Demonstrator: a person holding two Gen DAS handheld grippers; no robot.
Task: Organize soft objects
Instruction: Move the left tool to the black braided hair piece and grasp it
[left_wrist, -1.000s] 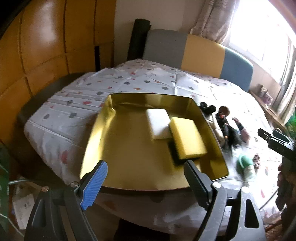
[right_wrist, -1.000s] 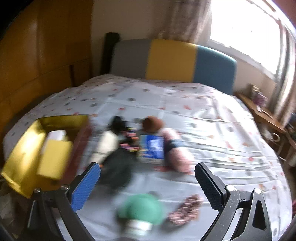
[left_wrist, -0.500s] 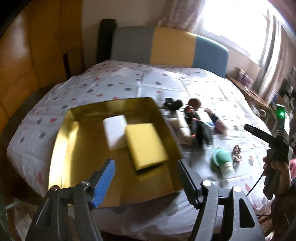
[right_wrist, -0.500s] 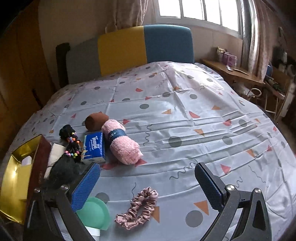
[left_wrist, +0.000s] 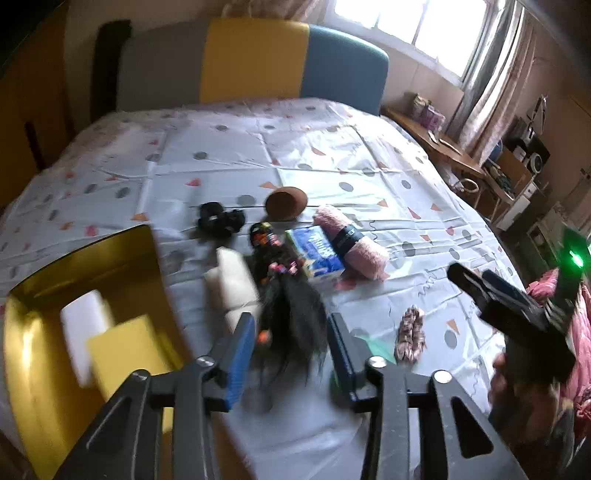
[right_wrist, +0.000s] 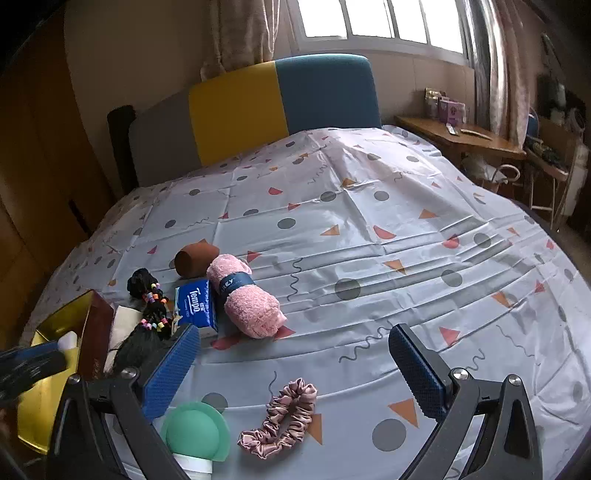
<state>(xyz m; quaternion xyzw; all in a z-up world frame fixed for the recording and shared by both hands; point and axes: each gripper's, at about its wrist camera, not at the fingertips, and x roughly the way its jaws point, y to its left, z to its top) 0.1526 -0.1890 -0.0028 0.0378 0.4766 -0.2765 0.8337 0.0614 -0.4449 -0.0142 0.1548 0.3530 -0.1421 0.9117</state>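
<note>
Left wrist view, blurred. My left claw (left_wrist: 291, 354) is partly spread, nothing gripped; the black hair bundle (left_wrist: 291, 317) lies on the bed between and just beyond its fingers, contact not clear. Gold tray (left_wrist: 33, 369) sits at near left on the bed (left_wrist: 332, 158), holding a white sponge (left_wrist: 83, 325) and a yellow sponge (left_wrist: 125, 354) side by side. A cream cloth (left_wrist: 231, 284) lies just right of the tray. Further out: blue tissue pack (left_wrist: 316, 254), pink rolled towel (left_wrist: 351, 242), brown roll (left_wrist: 286, 203). Pink scrunchie (left_wrist: 410, 332) to the near right. My right claw shows at far right, dark and smeared.

Right wrist view, sharp. My right claw (right_wrist: 291, 363) is spread wide, empty, above the bed. Scrunchie (right_wrist: 280, 417) lies near, between the fingers. A green-capped object (right_wrist: 195, 435) stands by the left finger. Towel (right_wrist: 247, 302) touches the tissue pack (right_wrist: 197, 304); brown roll (right_wrist: 194, 258) just behind them. Hair bundle (right_wrist: 151, 314) and tray (right_wrist: 55, 325) at far left.
</note>
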